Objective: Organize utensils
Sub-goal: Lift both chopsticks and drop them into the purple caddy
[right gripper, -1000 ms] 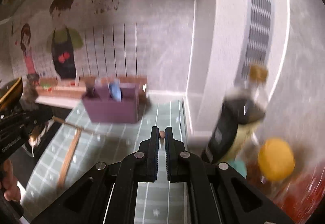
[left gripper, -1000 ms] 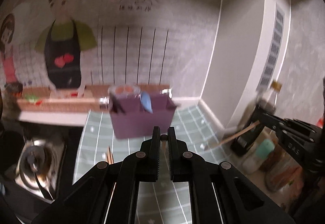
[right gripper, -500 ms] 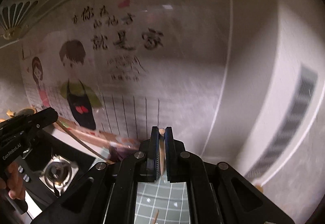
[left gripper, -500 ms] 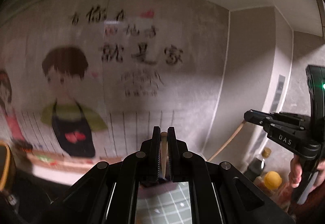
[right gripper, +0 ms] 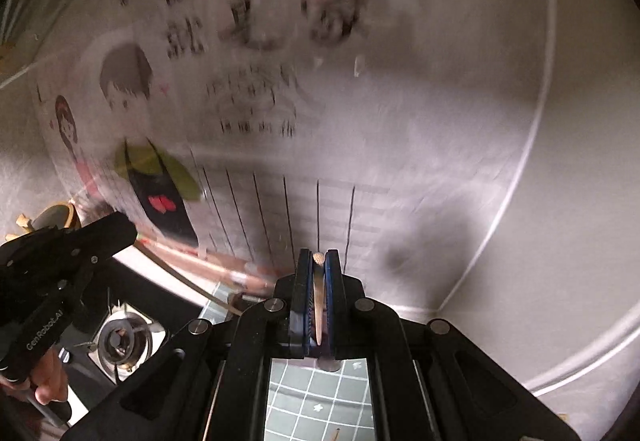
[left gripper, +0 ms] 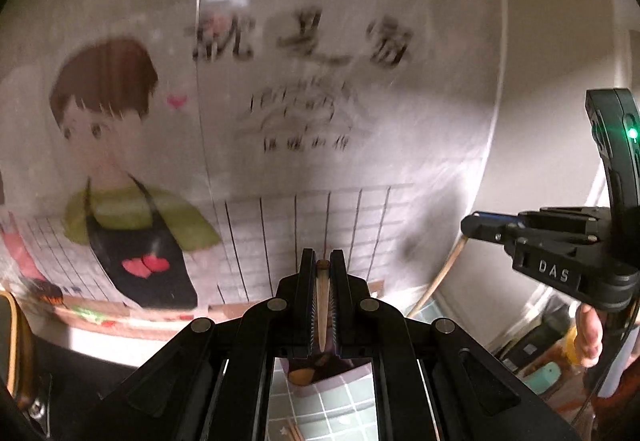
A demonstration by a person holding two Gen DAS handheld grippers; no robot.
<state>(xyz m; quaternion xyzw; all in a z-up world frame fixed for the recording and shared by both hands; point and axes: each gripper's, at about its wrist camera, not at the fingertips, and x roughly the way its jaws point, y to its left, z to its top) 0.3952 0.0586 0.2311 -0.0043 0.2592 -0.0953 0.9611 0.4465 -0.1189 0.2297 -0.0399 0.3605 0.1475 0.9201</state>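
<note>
Dim warm light, motion-blurred wall mural, dark fisheye-warped edges.

Green tiled countertop, purple holder on it, loose chopstick

A cartoon wall poster – a gas burner below it.

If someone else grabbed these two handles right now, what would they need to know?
Left gripper: shut on a chopstick, raised in front of the wall poster.
Right gripper: shut on a second chopstick, also raised.
Purple holder: just visible below the left fingers, on the green tiled mat.
Done: both chopsticks picked up.
Left: set each chopstick into the holder. More sticks seem to lie on the mat.
</note>
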